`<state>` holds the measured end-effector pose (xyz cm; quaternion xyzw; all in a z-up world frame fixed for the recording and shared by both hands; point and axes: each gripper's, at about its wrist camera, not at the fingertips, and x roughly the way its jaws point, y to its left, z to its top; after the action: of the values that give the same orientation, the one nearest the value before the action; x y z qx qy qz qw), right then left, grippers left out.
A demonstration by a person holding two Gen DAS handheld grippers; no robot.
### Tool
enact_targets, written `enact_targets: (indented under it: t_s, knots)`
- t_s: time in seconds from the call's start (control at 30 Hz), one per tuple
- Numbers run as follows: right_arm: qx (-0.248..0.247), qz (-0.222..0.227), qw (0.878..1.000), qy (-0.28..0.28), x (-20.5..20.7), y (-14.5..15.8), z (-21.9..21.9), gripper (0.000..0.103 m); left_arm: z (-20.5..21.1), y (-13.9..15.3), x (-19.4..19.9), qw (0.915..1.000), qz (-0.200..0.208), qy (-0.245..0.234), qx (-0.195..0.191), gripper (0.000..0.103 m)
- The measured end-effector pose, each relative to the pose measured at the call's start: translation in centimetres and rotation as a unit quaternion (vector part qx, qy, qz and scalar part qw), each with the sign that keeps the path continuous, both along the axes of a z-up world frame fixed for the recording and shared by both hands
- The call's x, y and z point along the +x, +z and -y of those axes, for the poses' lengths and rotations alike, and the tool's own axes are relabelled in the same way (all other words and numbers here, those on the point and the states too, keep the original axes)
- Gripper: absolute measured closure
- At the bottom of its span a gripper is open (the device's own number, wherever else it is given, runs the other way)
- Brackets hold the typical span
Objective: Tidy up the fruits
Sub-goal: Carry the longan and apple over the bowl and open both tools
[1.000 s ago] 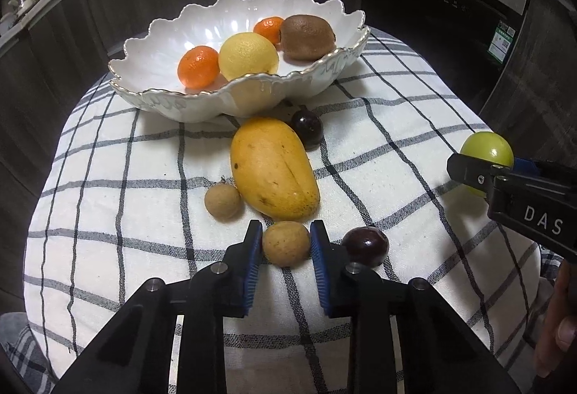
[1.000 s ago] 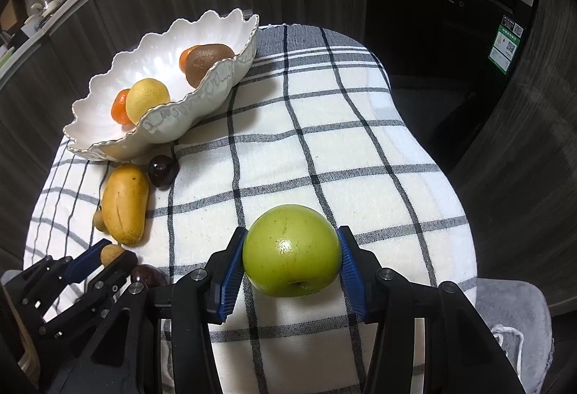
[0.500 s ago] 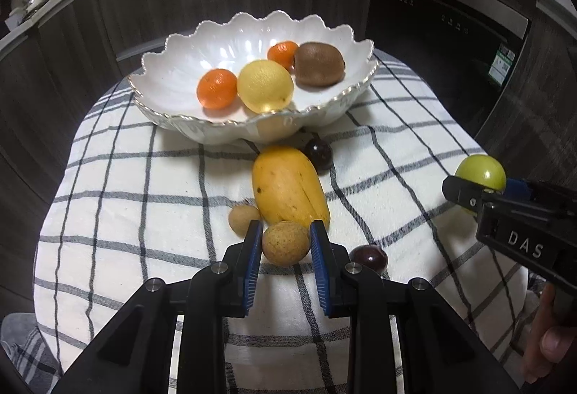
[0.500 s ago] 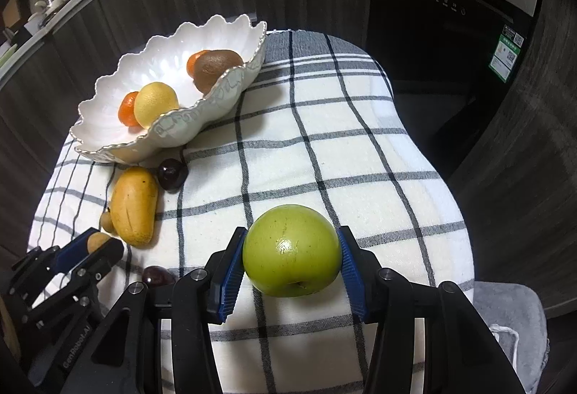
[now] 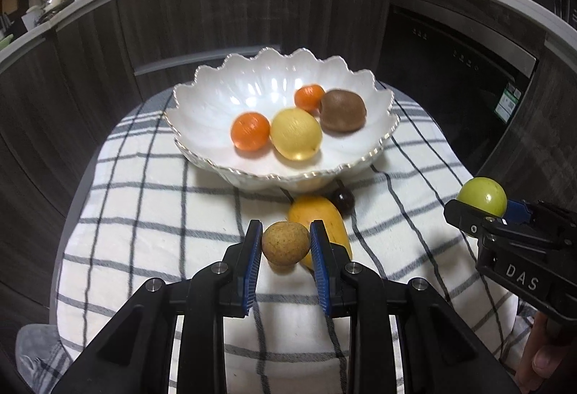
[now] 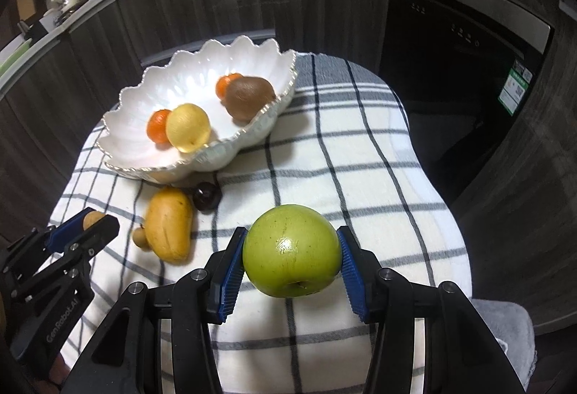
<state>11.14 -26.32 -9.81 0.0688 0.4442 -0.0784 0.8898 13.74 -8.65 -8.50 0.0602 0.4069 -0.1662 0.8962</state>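
My left gripper (image 5: 285, 244) is shut on a small tan round fruit (image 5: 285, 242), held up above the checked cloth. My right gripper (image 6: 291, 251) is shut on a green apple (image 6: 292, 249), also lifted off the cloth. The scalloped white bowl (image 5: 216, 94) stands at the far side and holds two oranges (image 5: 250, 131), a yellow lemon (image 5: 295, 134) and a brown kiwi (image 5: 342, 110). A yellow mango (image 6: 168, 222) lies on the cloth in front of the bowl, with a dark round fruit (image 6: 206, 196) and another small tan fruit (image 6: 139, 237) beside it.
The checked cloth (image 6: 342, 156) covers a small rounded table with edges close on every side. Dark wood cabinets and a black appliance door (image 6: 450, 44) stand behind. A counter with pans and bottles runs above. A person's fingers (image 5: 544, 358) show at the lower right.
Both grippers have risen with their fruits, the tan fruit lifting off the cloth. The bowl now sits lower and more open to view in both frames. The second dark fruit is out of sight.
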Motion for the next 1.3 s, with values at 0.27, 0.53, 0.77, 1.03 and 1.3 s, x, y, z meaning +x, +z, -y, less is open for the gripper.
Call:
enact_targets:
  t_s: [0.27, 0.53, 0.77, 1.03, 1.3]
  knots:
    - [-0.006, 0.020, 1.000, 0.014, 1.3, 1.9, -0.8, 0.053, -0.8, 1.9, 1.8, 0.9997, 0.022, 0.011, -0.006, 0.076]
    - [-0.011, 0.042, 0.999, 0.020, 3.7, 3.8, -1.0, 0.053, -1.1, 3.4, 4.6, 0.9993, 0.031, 0.014, -0.015, 0.076]
    - [-0.015, 0.050, 0.998, 0.025, 6.4, 4.4, -1.3, 0.053, -1.3, 3.1, 7.5, 0.9992, 0.029, 0.020, -0.018, 0.076]
    - [-0.014, 0.045, 0.998, 0.035, 9.6, 4.0, -1.9, 0.053, -1.6, 1.9, 10.8, 0.9992, 0.017, 0.029, -0.021, 0.076]
    - [-0.011, 0.028, 0.999, 0.043, 12.0, 2.3, -2.5, 0.053, -1.8, 0.3, 12.8, 0.9991, -0.003, 0.034, -0.024, 0.076]
